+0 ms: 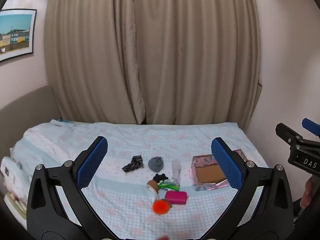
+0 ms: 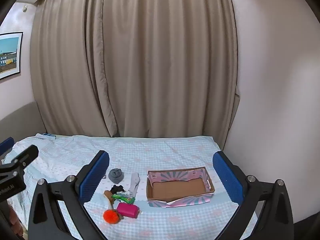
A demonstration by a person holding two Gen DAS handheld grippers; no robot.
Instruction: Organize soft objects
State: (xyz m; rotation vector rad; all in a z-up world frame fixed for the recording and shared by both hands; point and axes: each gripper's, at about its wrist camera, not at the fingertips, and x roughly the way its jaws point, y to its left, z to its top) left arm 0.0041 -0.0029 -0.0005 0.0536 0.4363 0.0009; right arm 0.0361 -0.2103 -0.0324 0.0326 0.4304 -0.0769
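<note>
Left gripper (image 1: pixel 160 164) hovers above the bed (image 1: pixel 124 138), blue fingers (image 1: pixel 92 162) spread wide, nothing between them. Right gripper (image 2: pixel 161 175) same: fingers (image 2: pixel 94 177) released wide, holding nothing. Right gripper also shows at the right edge of the left wrist view, left gripper at the left edge of the right wrist view.

Soft objects sit in a loose cluster at lower centre of both frames, all on the blue-and-pink checked bedspread:
- dark patterned sock (image 1: pixel 133 163), leftmost, apart from the rest; hidden behind the left finger in the right wrist view
- grey rolled sock (image 1: pixel 156 164), just right of it
- pale grey sock (image 1: pixel 176 171), laid out lengthwise, right of the grey roll
- small black item (image 1: pixel 160 177), too small to identify, just below the grey roll
- green wrapper (image 1: pixel 169 185), touching the lower end of the pale sock
- brown plush piece (image 1: pixel 153 185), left of the wrapper, a pale stem running from it down to the orange pom-pom (image 1: pixel 160 206)
- magenta pouch (image 1: pixel 176 197), just right of the pom-pom, touching or nearly touching it

Cardboard box (image 2: pixel 208 184), pink and teal outside, brown inside, sits open at centre right, near the cluster but apart from it. Nothing visible in it. In the left wrist view the right finger covers part of it.

Beige curtain (image 1: pixel 152 50) fills the upper frame. Framed picture (image 1: pixel 16 33) on the wall at upper left. Pillows (image 1: pixel 12 172) at lower left edge.
</note>
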